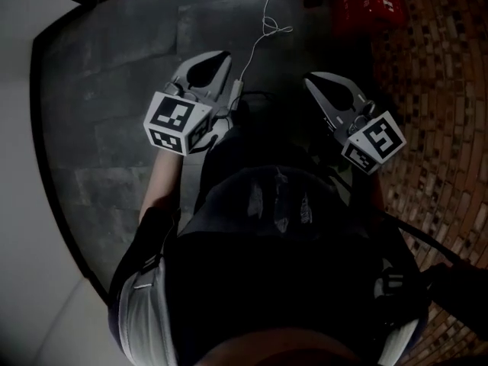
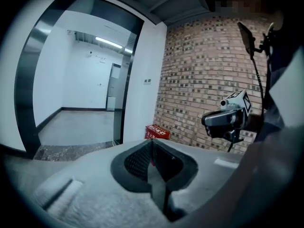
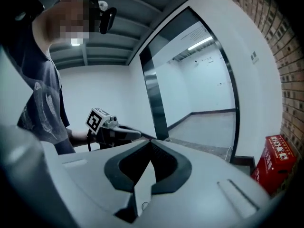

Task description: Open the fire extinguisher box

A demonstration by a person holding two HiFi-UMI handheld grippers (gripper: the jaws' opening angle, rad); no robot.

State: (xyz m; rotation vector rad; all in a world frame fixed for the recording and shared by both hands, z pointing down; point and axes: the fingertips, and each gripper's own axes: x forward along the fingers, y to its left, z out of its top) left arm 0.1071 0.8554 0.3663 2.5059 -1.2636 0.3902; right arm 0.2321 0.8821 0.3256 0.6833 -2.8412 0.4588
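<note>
**Red box stands untouched at the brick wall, both grippers closed and empty**

The fire extinguisher box (image 1: 369,4) is red with white print on its face. It sits on the floor at the foot of the brick wall (image 1: 446,90), just beside the corner where the brick meets a white wall. No view shows clearly whether its lid is up or down. In the head view it lies at the top right, ahead of both grippers and well apart from them.

The right gripper (image 1: 311,79) is the nearer of the two and points roughly toward the box. Its jaws are pressed together at the tips with nothing between them. The left gripper (image 1: 220,55) is held beside it at about the same height, over the dark tiled floor (image 1: 114,113). Its jaws are also pressed together and hold nothing. Each gripper carries a marker cube at its rear.

A thin white cable (image 1: 264,27) trails across the floor ahead of the left gripper. To the left of the brick wall, a dark-framed glass doorway (image 2: 124,80) opens into a bright white room. The person's dark shirt fills the bottom of the head view.
</note>
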